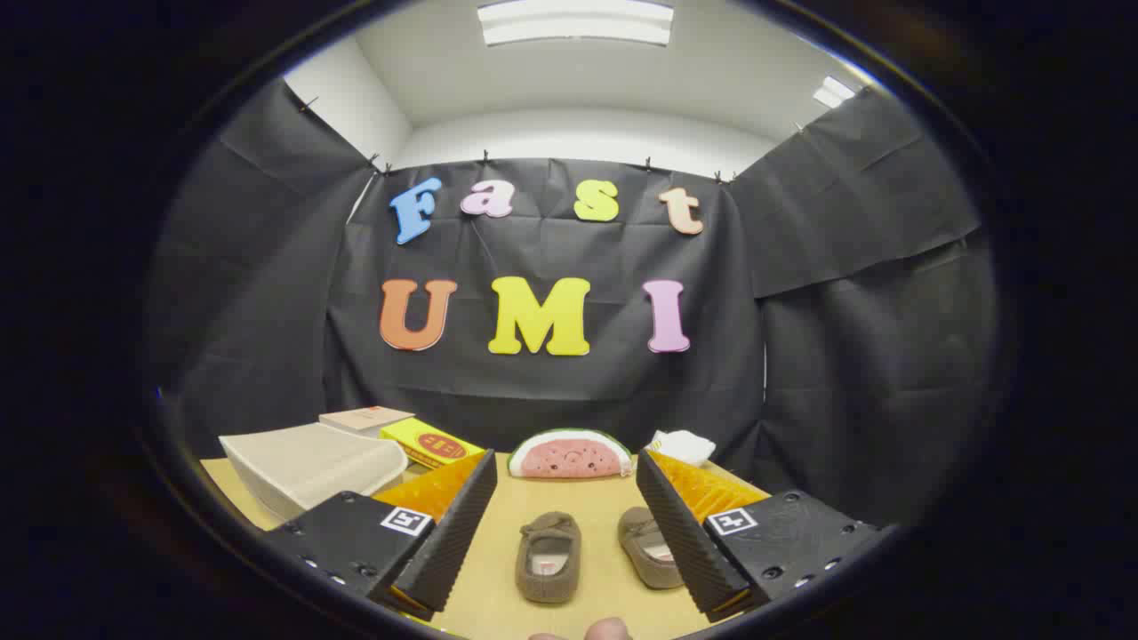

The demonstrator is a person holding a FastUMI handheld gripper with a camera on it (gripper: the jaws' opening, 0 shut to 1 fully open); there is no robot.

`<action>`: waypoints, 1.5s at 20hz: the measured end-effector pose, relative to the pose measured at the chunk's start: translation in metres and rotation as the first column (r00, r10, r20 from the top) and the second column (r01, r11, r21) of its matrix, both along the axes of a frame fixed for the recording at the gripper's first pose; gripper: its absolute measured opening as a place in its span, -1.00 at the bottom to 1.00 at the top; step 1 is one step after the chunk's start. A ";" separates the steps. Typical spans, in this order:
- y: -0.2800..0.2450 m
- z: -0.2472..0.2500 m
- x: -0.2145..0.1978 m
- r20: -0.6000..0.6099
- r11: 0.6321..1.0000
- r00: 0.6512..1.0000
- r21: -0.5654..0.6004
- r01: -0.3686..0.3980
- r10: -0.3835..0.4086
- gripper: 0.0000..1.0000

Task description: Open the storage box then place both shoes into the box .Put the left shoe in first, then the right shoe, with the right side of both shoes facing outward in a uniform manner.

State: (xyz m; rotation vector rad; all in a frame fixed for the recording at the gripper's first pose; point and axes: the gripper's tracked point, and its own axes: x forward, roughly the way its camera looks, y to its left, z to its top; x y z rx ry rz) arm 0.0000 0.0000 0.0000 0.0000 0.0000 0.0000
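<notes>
Brown felt shoes, two small slip-ons, lie side by side on the tan wooden table [498, 613] in the gripper view: one shoe [548, 557] between the fingers, the other [648, 548] partly behind one finger. Gripper [566, 524] spread wide, holding nothing. White translucent plastic storage box [311, 467] sits to one side, beyond the fingers; its lid looks shut. Judged step: opening not yet begun. Next move calls for swinging to the box lid edge. Open tabletop between shoes and watermelon-slice plush [569, 455] gives room.
</notes>
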 end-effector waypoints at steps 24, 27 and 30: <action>0.008 -0.005 -0.001 -0.008 0.999 0.999 0.015 -0.037 0.037 0.92; 0.011 -0.008 0.003 -0.016 0.998 0.999 0.029 -0.050 0.051 0.92; 0.014 -0.011 0.007 -0.020 0.997 0.998 0.037 -0.064 0.065 0.92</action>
